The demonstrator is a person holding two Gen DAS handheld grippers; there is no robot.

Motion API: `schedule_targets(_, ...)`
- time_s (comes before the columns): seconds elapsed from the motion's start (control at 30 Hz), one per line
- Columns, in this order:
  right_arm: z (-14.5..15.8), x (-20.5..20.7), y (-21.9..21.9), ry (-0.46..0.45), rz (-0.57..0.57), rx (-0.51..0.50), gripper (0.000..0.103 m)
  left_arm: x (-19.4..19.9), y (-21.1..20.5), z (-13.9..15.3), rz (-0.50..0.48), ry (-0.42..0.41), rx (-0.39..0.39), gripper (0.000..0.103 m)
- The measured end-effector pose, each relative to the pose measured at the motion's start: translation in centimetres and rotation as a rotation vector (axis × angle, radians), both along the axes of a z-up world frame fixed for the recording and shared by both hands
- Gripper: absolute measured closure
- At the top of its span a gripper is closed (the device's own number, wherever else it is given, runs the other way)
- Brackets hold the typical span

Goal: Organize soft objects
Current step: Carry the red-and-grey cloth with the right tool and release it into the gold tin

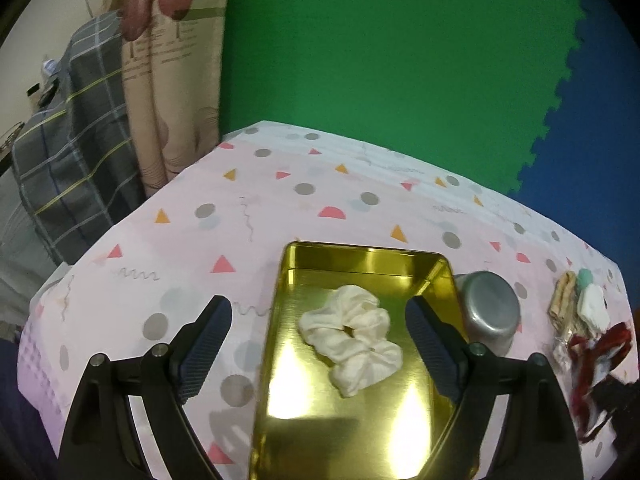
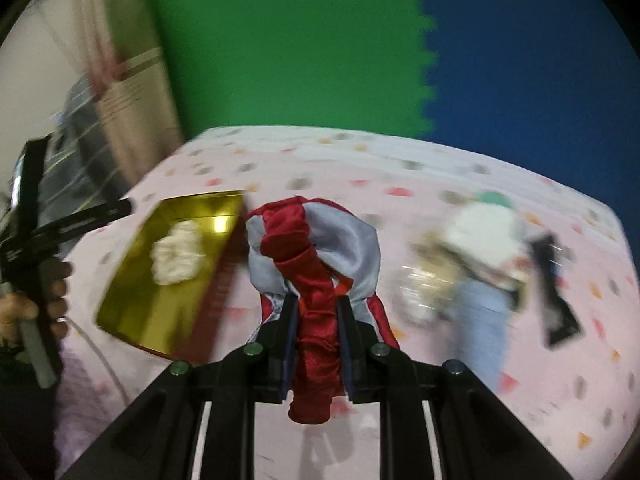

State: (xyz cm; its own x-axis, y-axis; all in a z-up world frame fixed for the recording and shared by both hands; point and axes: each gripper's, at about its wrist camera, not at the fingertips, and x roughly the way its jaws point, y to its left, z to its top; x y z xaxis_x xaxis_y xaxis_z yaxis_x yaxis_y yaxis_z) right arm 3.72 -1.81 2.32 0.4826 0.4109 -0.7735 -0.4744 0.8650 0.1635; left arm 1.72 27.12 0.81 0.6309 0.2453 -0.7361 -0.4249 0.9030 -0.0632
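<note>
A cream scrunchie (image 1: pixel 352 344) lies in the gold metal tray (image 1: pixel 352 440). My left gripper (image 1: pixel 319 308) hovers above it, open, with its fingers apart on either side and nothing held. In the right wrist view my right gripper (image 2: pixel 317 304) is shut on a red and grey satin scrunchie (image 2: pixel 316 256), which it holds up off the table to the right of the tray (image 2: pixel 132 320). The cream scrunchie (image 2: pixel 178 254) shows there too. The red scrunchie (image 1: pixel 600 344) also appears at the right edge of the left wrist view.
An upturned metal bowl (image 1: pixel 490 312) stands just right of the tray. Further right lies a heap of soft items (image 2: pixel 480 232), a pale blue cloth (image 2: pixel 476 320) and a black flat object (image 2: pixel 556 292). A person's hand (image 2: pixel 56 292) grips the left tool. Green and blue mats lie beyond the patterned tablecloth (image 1: pixel 280 200).
</note>
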Motion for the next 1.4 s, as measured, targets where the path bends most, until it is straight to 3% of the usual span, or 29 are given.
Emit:
schedule_targets(0.3, -2.9, 0.2, 11.4, 0.061, 0.221, -0.01, 0.084, -0.5, 1.8, 0.3, 0.05, 0.008, 0.023, 0.016)
schedule_targets(0.57, -5.9, 0.4, 17.4, 0.102, 0.305, -0.042, 0.084, -0.9, 3.0, 0.7, 0.083, -0.003, 0.017, 0.016)
schedule_targets(0.73, -7.1, 0.4, 19.0, 0.113, 0.322, -0.057, 0.084, -1.0, 3.6, 0.7, 0.099, -0.006, 0.003, 0.016)
schedule_targets(1.03, -7.6, 0.4, 19.1, 0.131, 0.328, -0.063, 0.074, -0.9, 3.6, 0.6, 0.095, 0.002, -0.002, 0.016)
schedule_targets(1.3, -5.9, 0.1, 17.7, 0.099, 0.311, -0.032, 0.049, -0.8, 2.8, 0.9, 0.083, -0.01, 0.007, 0.016)
schedule_targets(1.4, -4.5, -0.2, 16.2, 0.083, 0.299, -0.007, 0.047, -0.8, 2.4, 1.0, 0.074, -0.01, 0.01, 0.016)
